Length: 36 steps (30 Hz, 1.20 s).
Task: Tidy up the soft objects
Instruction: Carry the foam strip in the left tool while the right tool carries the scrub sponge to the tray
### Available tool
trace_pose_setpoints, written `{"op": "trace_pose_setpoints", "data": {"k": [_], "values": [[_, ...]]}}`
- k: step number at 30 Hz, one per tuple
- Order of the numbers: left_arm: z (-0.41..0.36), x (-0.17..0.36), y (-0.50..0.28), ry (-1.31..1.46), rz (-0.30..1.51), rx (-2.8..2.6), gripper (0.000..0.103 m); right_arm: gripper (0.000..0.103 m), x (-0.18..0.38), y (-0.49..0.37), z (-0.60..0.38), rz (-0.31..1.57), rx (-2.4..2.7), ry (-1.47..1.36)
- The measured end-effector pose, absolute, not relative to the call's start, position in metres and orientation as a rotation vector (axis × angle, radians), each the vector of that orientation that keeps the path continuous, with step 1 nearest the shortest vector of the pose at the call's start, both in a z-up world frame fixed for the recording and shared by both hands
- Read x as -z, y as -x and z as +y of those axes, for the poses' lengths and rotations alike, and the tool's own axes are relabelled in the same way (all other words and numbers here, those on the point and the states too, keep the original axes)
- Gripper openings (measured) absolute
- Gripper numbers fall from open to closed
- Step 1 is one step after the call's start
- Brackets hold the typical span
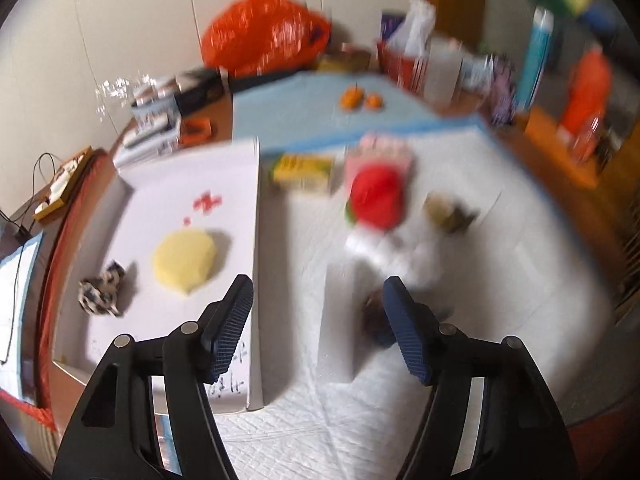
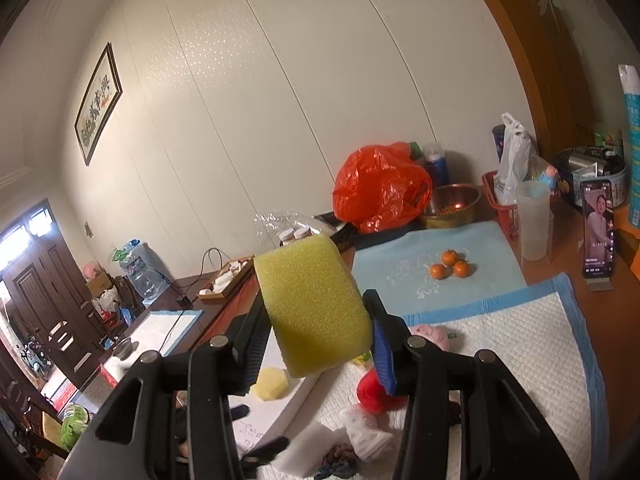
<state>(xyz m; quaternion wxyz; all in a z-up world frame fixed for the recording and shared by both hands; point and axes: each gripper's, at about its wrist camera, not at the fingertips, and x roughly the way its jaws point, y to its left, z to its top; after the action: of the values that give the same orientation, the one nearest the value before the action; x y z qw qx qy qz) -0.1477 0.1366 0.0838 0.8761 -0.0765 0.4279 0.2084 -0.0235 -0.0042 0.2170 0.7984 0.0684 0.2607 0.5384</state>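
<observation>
Right wrist view: right gripper clamps a yellow-green sponge aloft, hiding the table behind.
Left gripper gapes empty; its blurred view alone shows the white box holding a round sponge.

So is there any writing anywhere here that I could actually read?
None reads clearly.
Framed picture on the wall: large characters, too small to make out.
White box: handwritten marks near its front edge and a red mark, blurred.
Phone: screen captions, too small.
Tall blue package: print unreadable.
</observation>
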Motion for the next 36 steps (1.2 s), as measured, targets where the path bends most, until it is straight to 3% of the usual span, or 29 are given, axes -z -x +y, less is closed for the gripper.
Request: {"op": "trace_pose_setpoints", "data": {"k": [2, 3, 4, 11, 12, 13, 19, 30, 36], "values": [[0.134, -0.071, 0.141, 0.119, 0.922, -0.433, 0.057, 0.046, -0.215, 0.023, -0.004, 0.567, -1.155, -0.142], [0.133, -0.064, 0.137, 0.086, 0.944, -0.442, 0.042, 0.046, -0.214, 0.023, -0.005, 0.570, -1.155, -0.142], [0.133, -0.058, 0.133, 0.067, 0.963, -0.446, 0.037, 0.046, -0.213, 0.023, -0.005, 0.575, -1.155, -0.142], [0.127, -0.029, 0.118, 0.056, 1.043, -0.390, 0.033, 0.047, -0.211, 0.022, -0.009, 0.584, -1.145, -0.140], [0.129, -0.025, 0.118, 0.089, 1.044, -0.378, 0.022, 0.047, -0.211, 0.021, -0.010, 0.584, -1.141, -0.141], [0.133, -0.024, 0.119, 0.119, 1.037, -0.371, 0.019, 0.047, -0.210, 0.020, -0.011, 0.584, -1.137, -0.142], [0.141, -0.051, 0.135, 0.227, 0.902, -0.349, 0.019, 0.047, -0.209, 0.017, -0.013, 0.581, -1.128, -0.142], [0.155, -0.177, 0.178, 0.223, 0.586, -0.384, 0.019, 0.047, -0.218, 0.030, 0.002, 0.538, -1.171, -0.142], [0.179, -0.221, 0.202, 0.216, 0.485, -0.438, 0.019, 0.047, -0.226, 0.037, 0.019, 0.527, -1.201, -0.120]]}}
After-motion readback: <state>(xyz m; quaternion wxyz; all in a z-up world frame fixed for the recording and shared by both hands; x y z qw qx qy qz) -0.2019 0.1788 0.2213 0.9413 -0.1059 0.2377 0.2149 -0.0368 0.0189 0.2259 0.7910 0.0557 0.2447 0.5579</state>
